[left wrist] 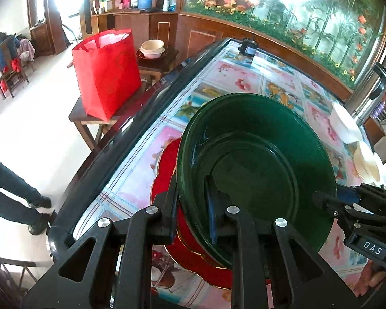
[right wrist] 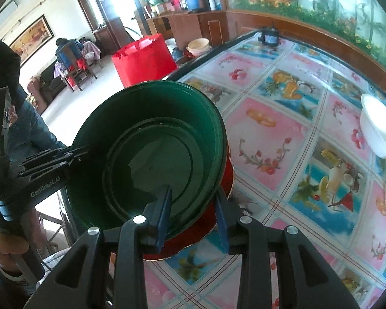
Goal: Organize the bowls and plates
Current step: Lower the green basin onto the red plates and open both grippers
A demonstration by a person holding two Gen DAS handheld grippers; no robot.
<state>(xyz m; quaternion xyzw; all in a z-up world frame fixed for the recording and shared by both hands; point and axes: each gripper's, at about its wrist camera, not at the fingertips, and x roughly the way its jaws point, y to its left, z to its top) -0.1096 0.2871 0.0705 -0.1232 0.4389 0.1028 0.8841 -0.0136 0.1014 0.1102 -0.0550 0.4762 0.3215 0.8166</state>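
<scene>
Green bowl (left wrist: 257, 170): deep, glossy, recorded over a red plate (left wrist: 167, 170) with a gilt scalloped edge, near the dark rim of the table (left wrist: 146, 118), which carried a fruit-and-flower printed cover.

Left wrist view: we logged our left gripper (left wrist: 193, 206) pinched tight on the bowl's near wall, one finger outside, one inside. Our right gripper (left wrist: 329, 200) entered from the right at the bowl's far rim. Two white bowls (left wrist: 347, 126) lay toward the table's right edge. A red bag (left wrist: 105, 74) stood on a side table beyond; a stack of cream bowls (left wrist: 152, 49) sat further back.

Right wrist view: we noted our right gripper (right wrist: 193, 211) straddling the green bowl's (right wrist: 146, 149) wall, one blue pad inside, the other outside and standing clear of the rim, so its hold was loose. The red plate (right wrist: 190, 239) showed beneath. Our left gripper (right wrist: 64, 159) met the opposite rim. A white bowl (right wrist: 375, 126) lay at the right.
</scene>
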